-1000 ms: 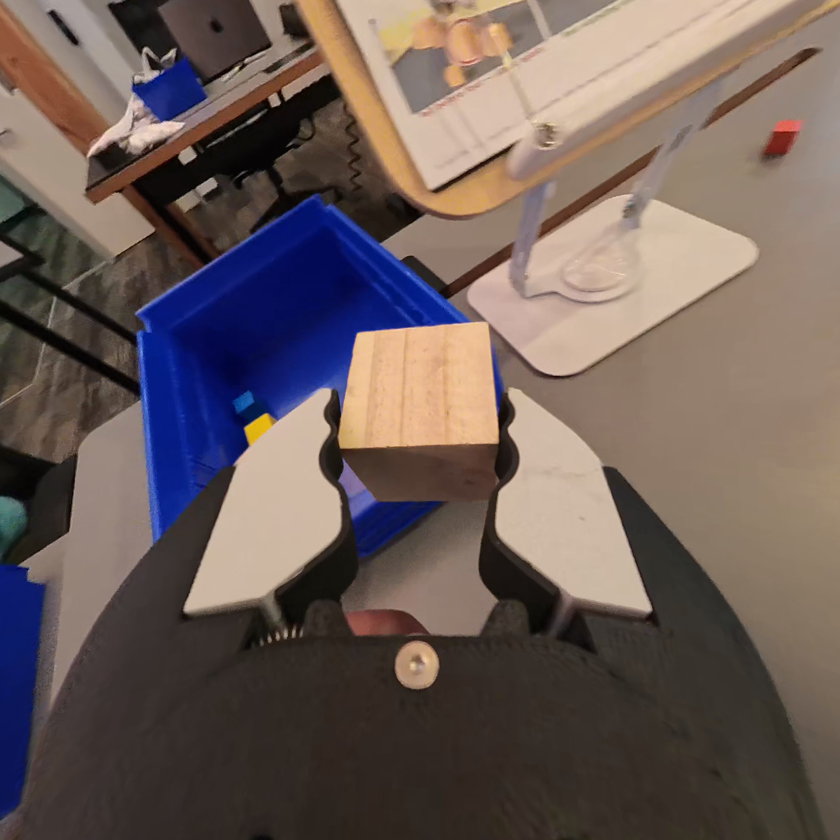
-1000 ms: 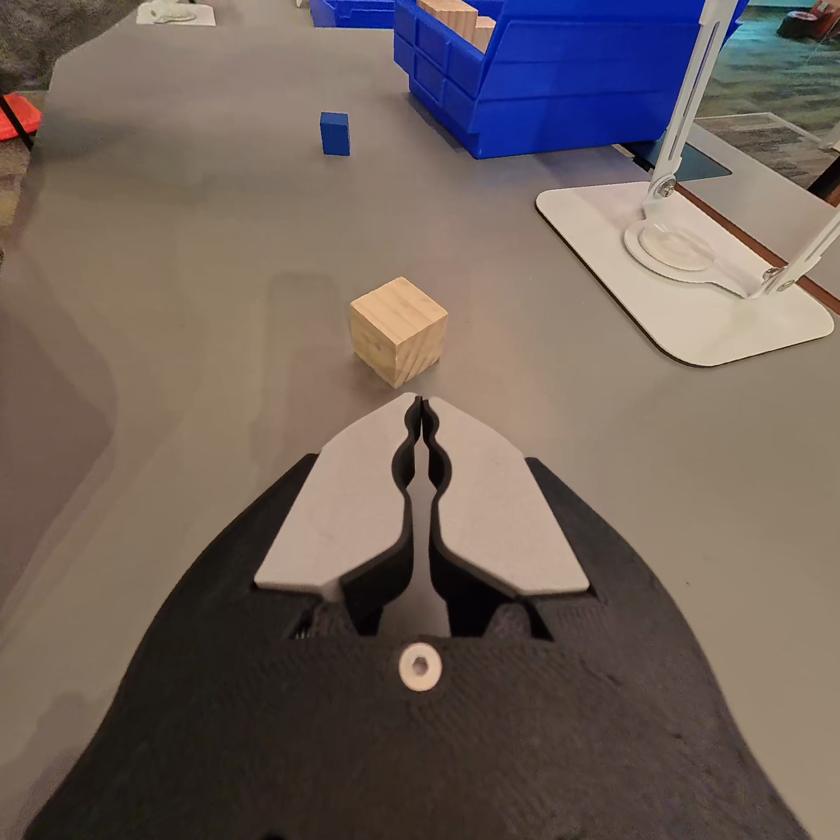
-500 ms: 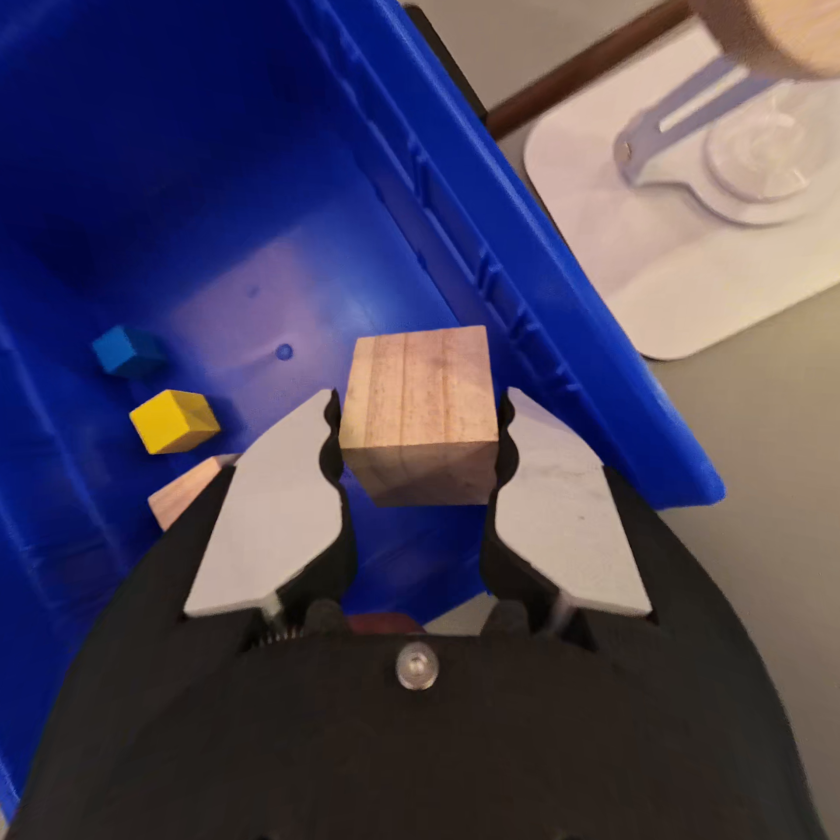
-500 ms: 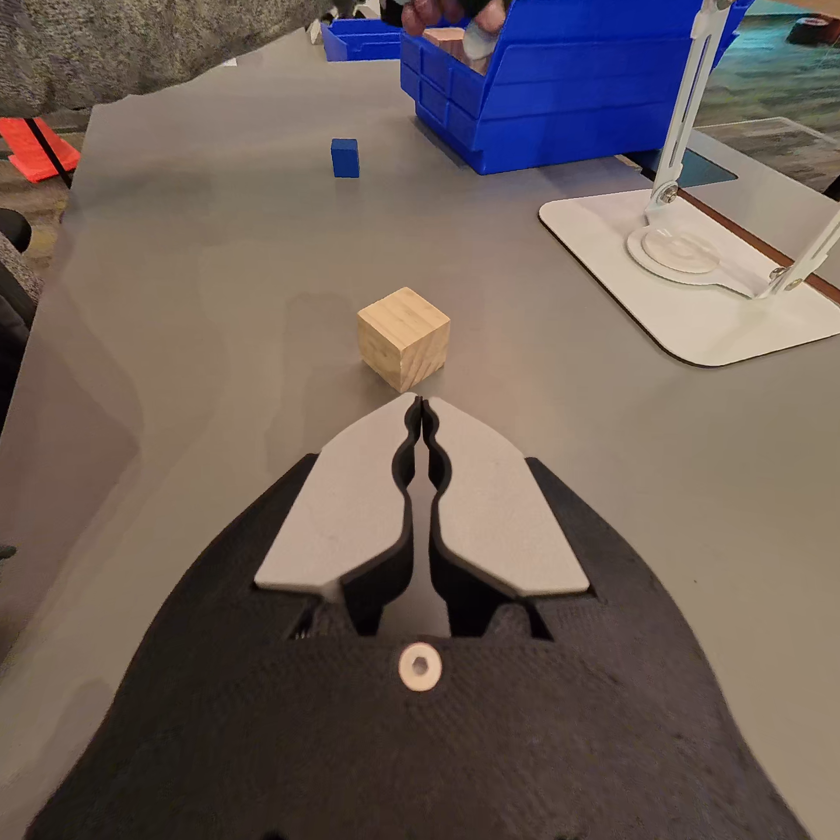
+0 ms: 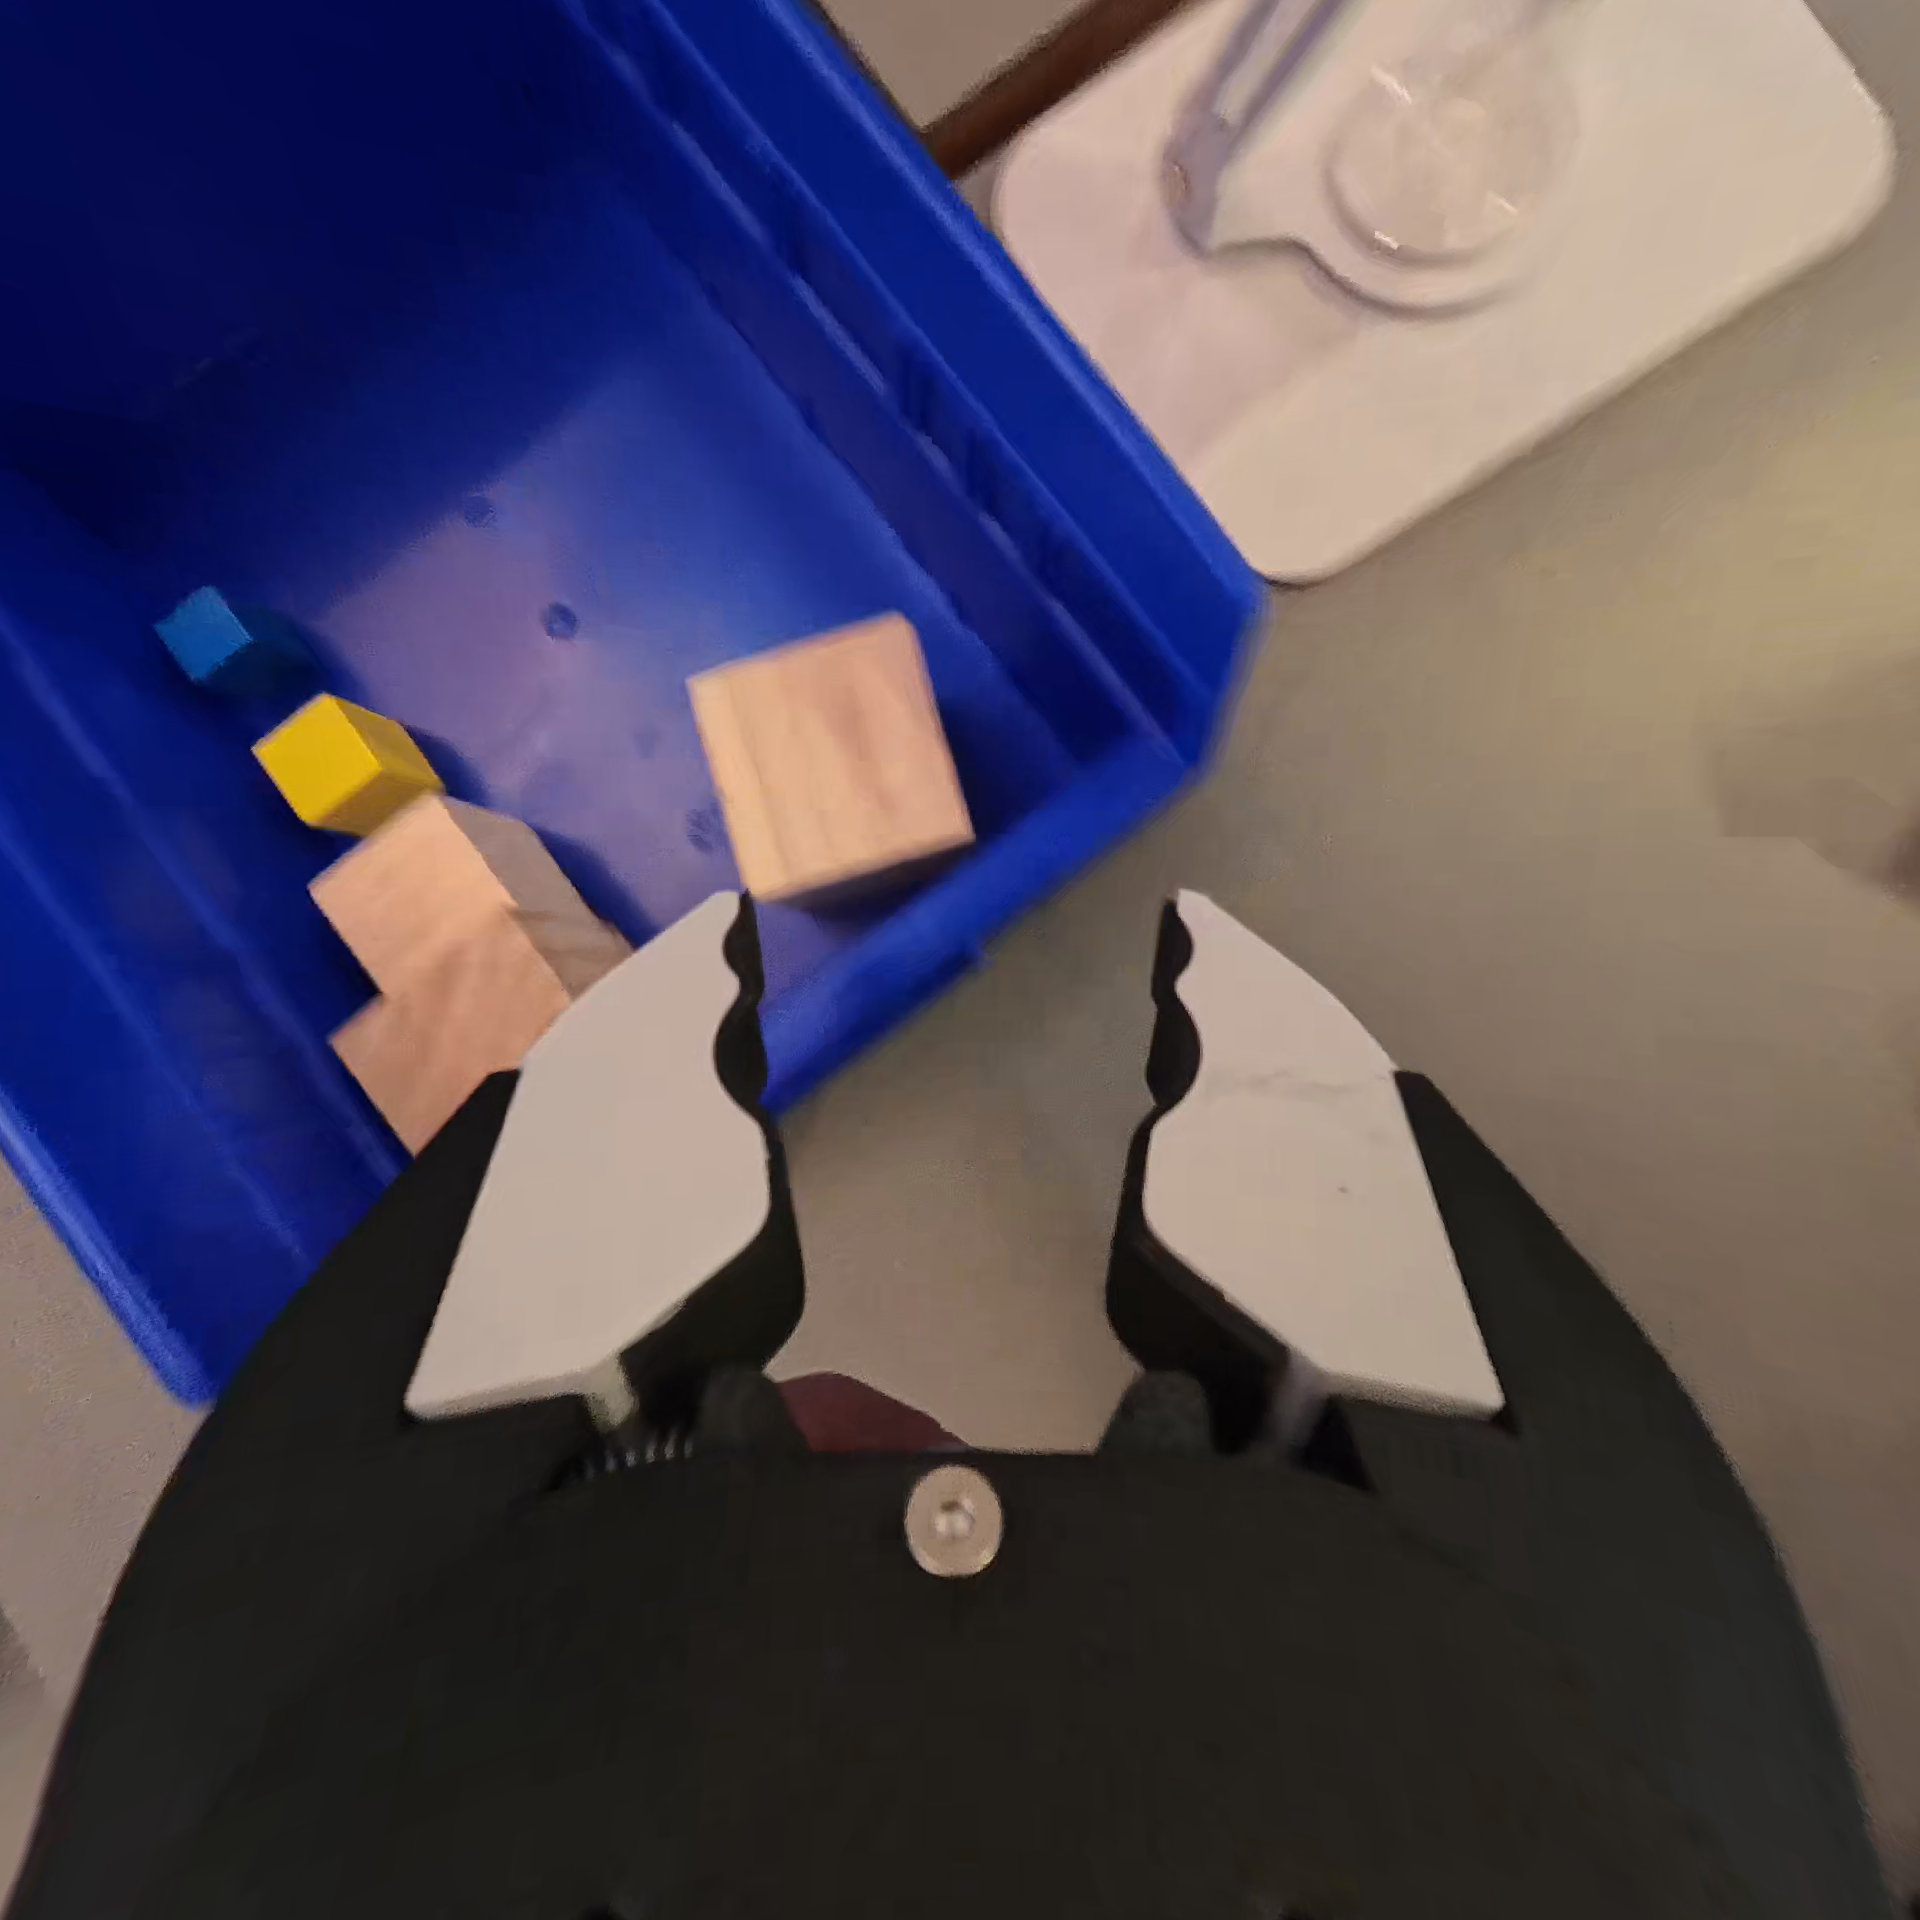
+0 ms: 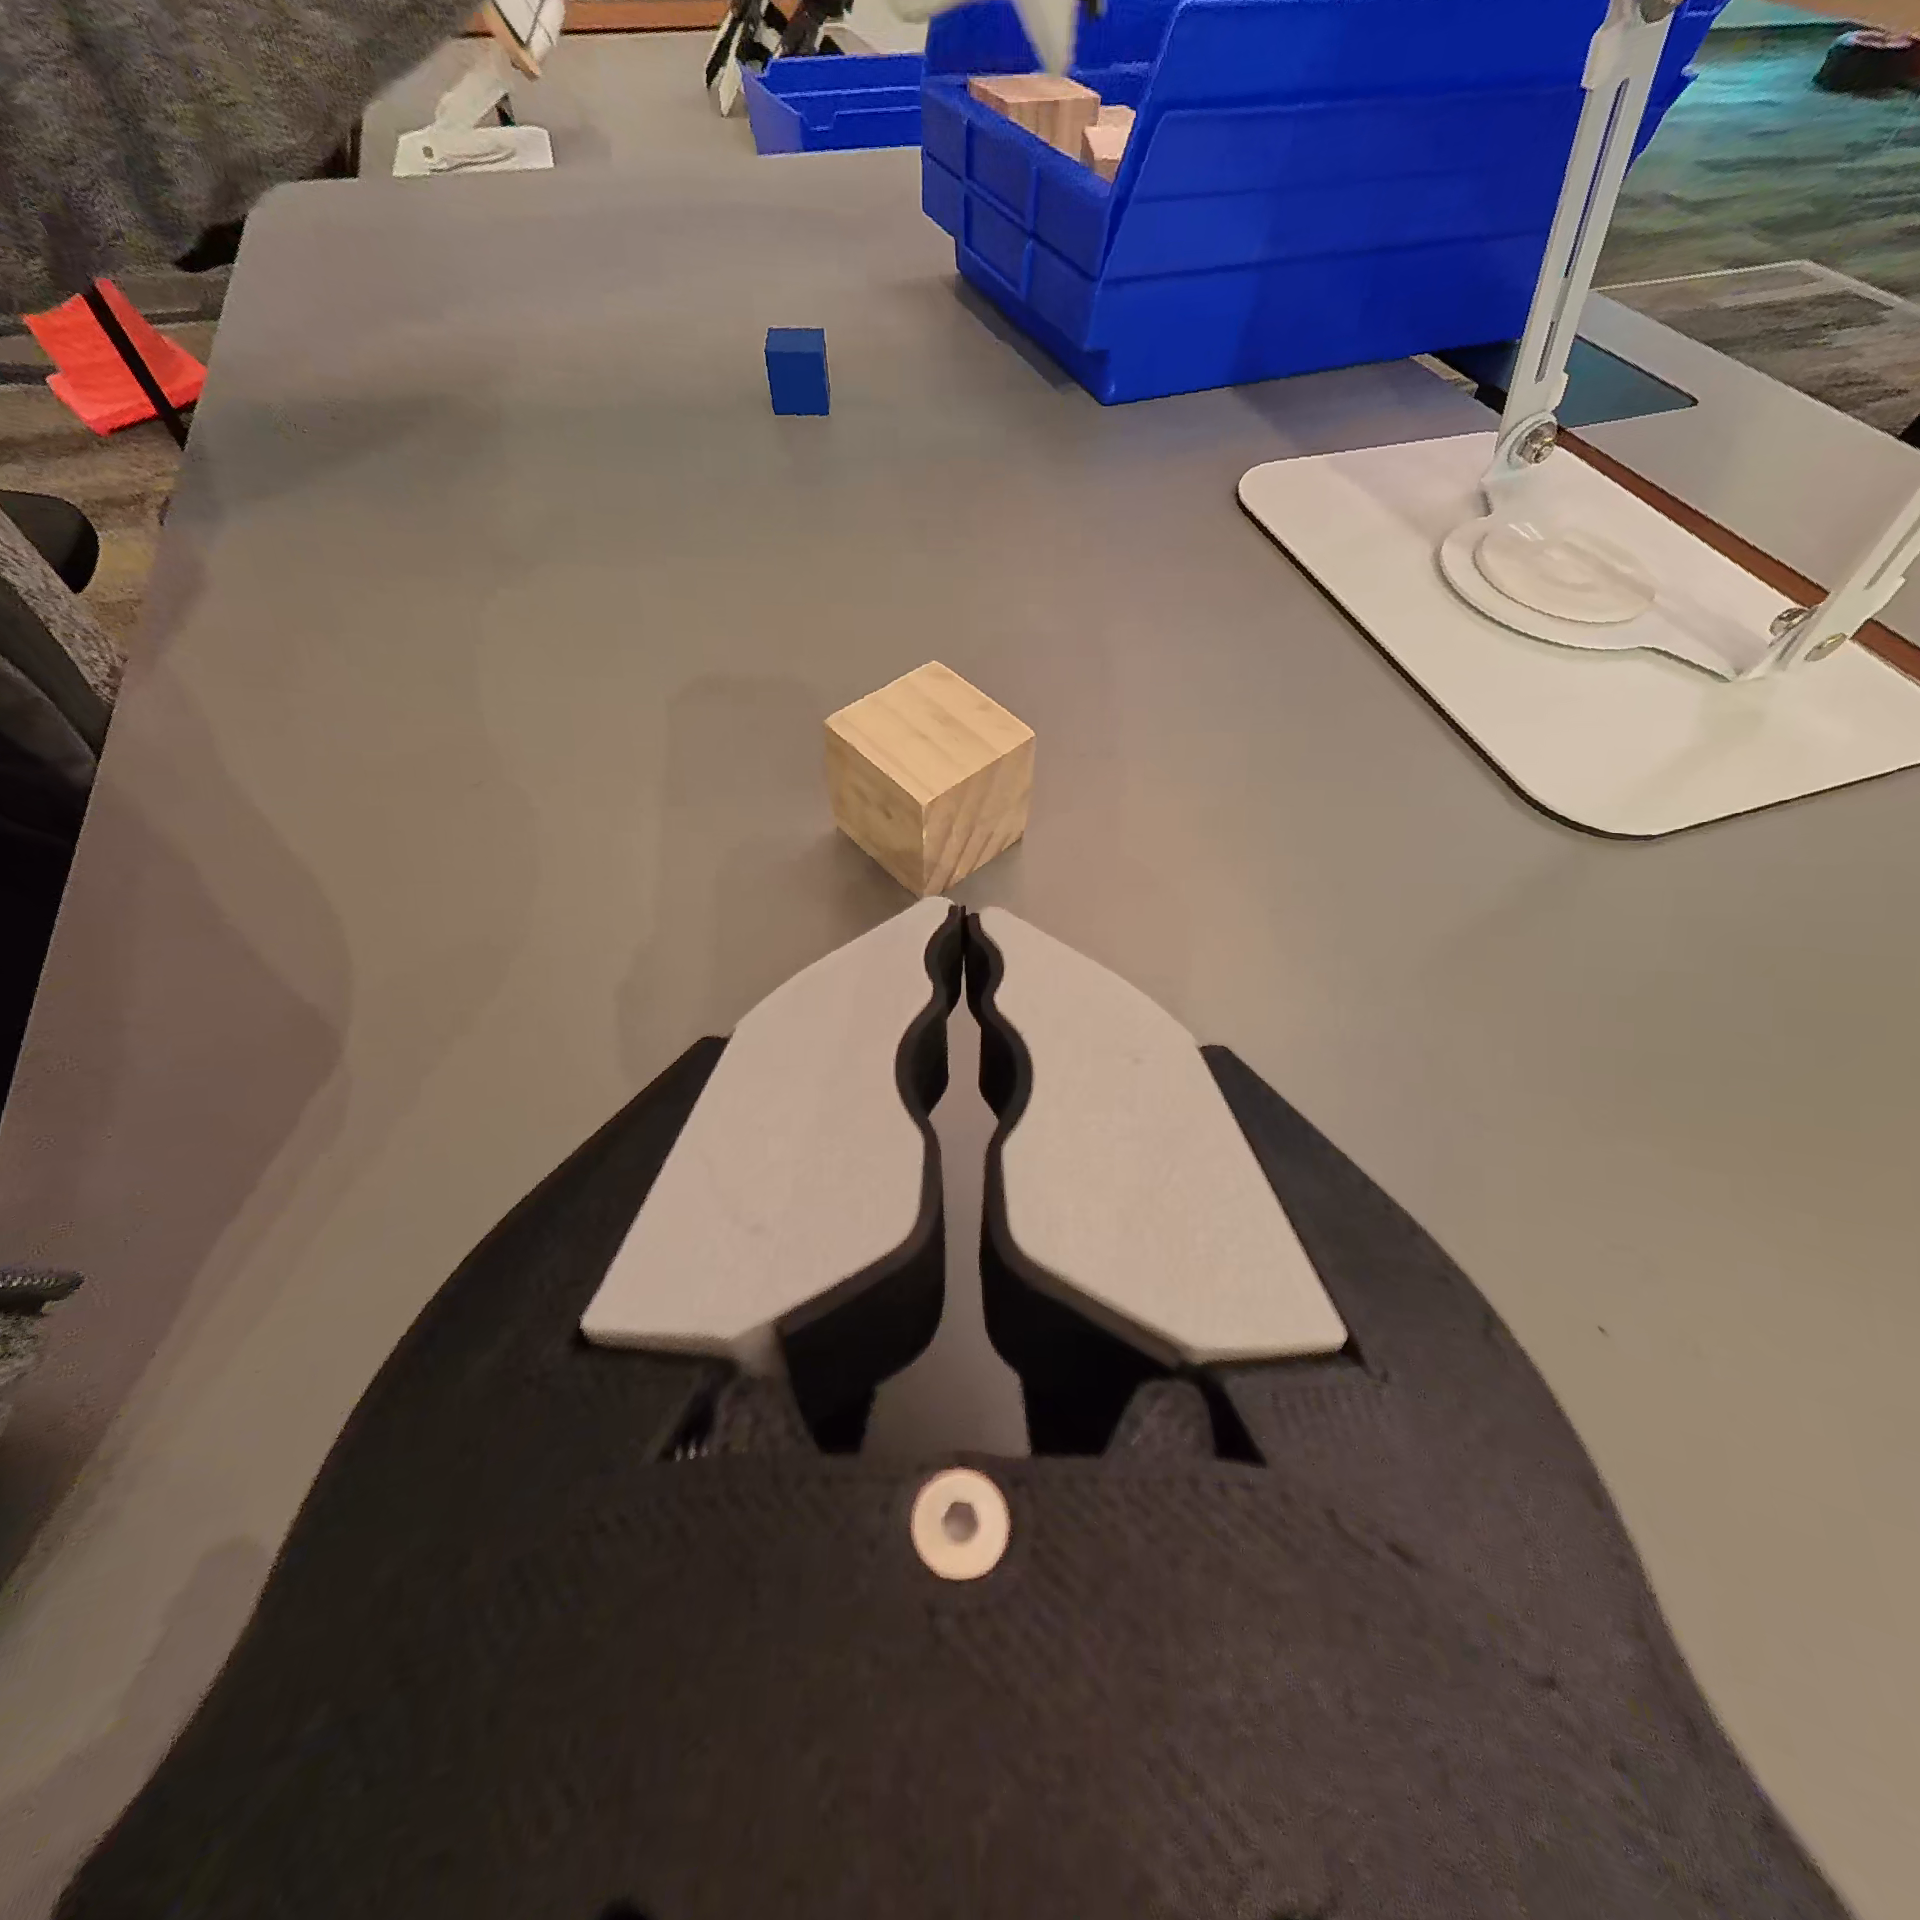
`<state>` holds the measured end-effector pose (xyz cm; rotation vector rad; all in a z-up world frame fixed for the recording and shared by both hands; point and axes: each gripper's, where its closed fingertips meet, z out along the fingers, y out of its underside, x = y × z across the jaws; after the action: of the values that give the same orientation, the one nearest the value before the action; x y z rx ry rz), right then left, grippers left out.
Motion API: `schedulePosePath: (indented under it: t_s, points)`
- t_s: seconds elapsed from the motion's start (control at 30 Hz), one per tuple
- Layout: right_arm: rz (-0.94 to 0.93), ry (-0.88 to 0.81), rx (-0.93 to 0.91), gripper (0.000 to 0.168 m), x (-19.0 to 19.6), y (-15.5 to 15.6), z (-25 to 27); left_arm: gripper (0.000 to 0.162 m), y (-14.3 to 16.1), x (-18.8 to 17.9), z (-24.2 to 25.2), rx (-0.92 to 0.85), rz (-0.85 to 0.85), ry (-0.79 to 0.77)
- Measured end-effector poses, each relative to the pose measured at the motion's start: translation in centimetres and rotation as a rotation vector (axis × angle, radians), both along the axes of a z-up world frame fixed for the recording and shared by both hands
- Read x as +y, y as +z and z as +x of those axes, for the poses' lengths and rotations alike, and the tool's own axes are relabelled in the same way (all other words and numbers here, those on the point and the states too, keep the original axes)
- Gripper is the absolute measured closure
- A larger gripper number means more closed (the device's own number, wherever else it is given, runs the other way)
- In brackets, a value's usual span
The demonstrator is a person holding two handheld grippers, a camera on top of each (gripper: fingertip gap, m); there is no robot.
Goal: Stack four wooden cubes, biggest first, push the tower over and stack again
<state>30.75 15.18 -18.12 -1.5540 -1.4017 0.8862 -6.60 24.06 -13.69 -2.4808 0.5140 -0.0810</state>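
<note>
With its fingers spread apart and empty, the L gripper (image 5: pixel 958 914) hangs over the near corner of a blue plastic bin (image 5: pixel 1101 582), w/ a large wooden cube (image 5: pixel 831 758) lying inside beside two more wooden blocks (image 5: pixel 447 966), a small yellow cube (image 5: pixel 343 764) and a small blue cube (image 5: pixel 213 634). R gripper (image 6: pixel 961 912), fingers pressed together on nothing, points at a pale wooden cube (image 6: pixel 928 774) standing just ahead on the grey table (image 6: pixel 520 623); a small blue block (image 6: pixel 797 370) stands farther off, and a white stand base (image 6: pixel 1558 675) lies to the right.
</note>
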Motion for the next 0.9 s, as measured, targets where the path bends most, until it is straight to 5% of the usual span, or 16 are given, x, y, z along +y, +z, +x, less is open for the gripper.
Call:
schedulePosePath:
  t_s: [0.2, 0.3, 0.47, 0.63, 0.83, 0.9]
  points:
    - [-0.002, 0.009, -0.002, 0.168, -0.2, 0.0, -0.1, 0.084, -5.1, -9.4, 2.8, 0.074, -0.122, -0.104]
    - [0.003, 0.008, -0.004, 0.168, -0.2, 0.0, -0.1, 0.086, -8.5, -10.8, 3.4, 0.065, -0.185, -0.103]
    - [-0.005, 0.000, -0.003, 0.168, 0.0, -0.1, 0.0, 0.129, -10.6, -11.1, 4.2, 0.068, -0.217, -0.136]
    - [-0.002, -0.002, -0.004, 0.168, 0.0, -0.1, 0.0, 0.131, -9.2, -10.1, 3.9, 0.090, -0.151, -0.137]
    - [0.002, 0.003, 0.054, 0.168, 0.4, 2.3, -1.4, 0.131, -2.0, -6.8, 3.4, 0.073, 0.040, -0.129]
    - [0.035, 0.040, 0.014, 0.142, 0.5, 3.0, -2.7, 0.131, -1.1, -6.3, 3.8, 0.075, 0.069, -0.145]
